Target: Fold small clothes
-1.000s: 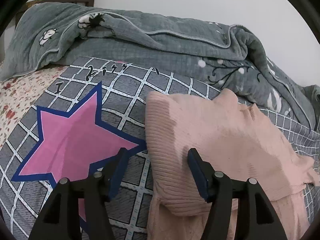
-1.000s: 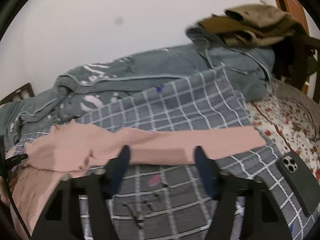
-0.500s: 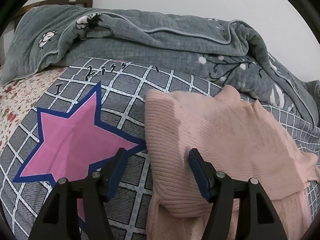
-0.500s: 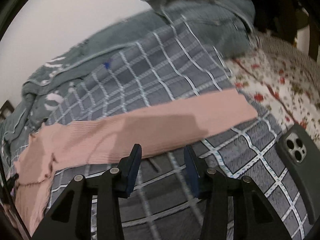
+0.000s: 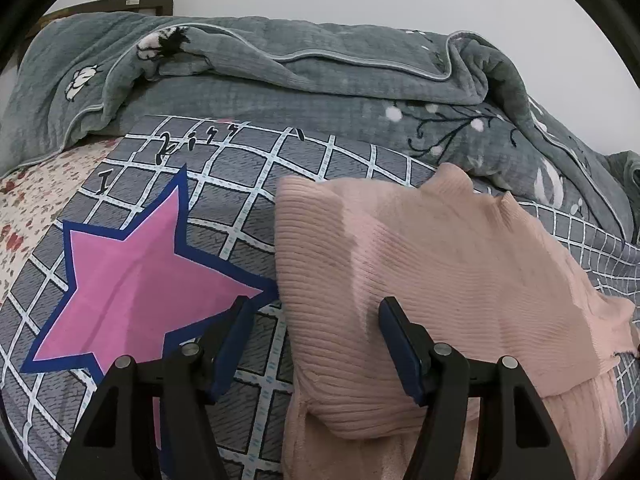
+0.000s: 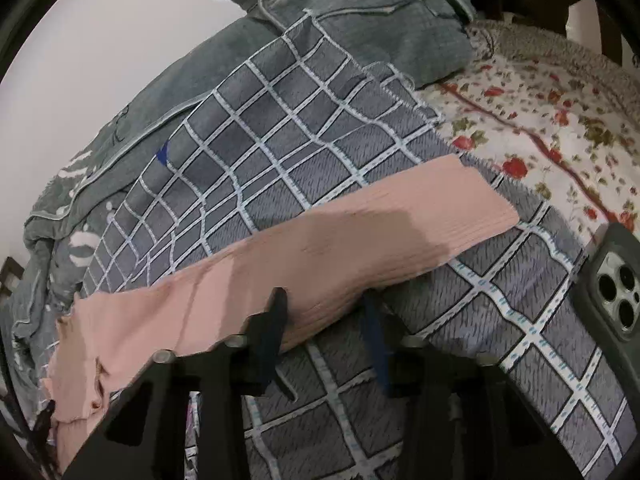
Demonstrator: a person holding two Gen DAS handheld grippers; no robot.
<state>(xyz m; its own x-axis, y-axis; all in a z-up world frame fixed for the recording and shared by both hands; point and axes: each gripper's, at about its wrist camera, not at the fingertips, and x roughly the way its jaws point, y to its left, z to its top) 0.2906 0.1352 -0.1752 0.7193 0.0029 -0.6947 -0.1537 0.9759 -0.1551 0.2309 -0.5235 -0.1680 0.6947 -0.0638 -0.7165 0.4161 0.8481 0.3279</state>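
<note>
Watching my right claw [image 6: 324, 296], jaws just now closing around the pink sleeve [image 6: 360, 240] edge but not yet pinching it, left claw [image 5: 315, 304] open and empty, I fear it snags the checked cover [image 6: 300, 140] underneath too.

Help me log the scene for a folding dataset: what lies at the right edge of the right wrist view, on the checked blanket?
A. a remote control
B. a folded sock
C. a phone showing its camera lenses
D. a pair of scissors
C: a dark phone lies back up on the checked blanket, its lens cluster facing the camera, just past the end of the pink sleeve.
</note>
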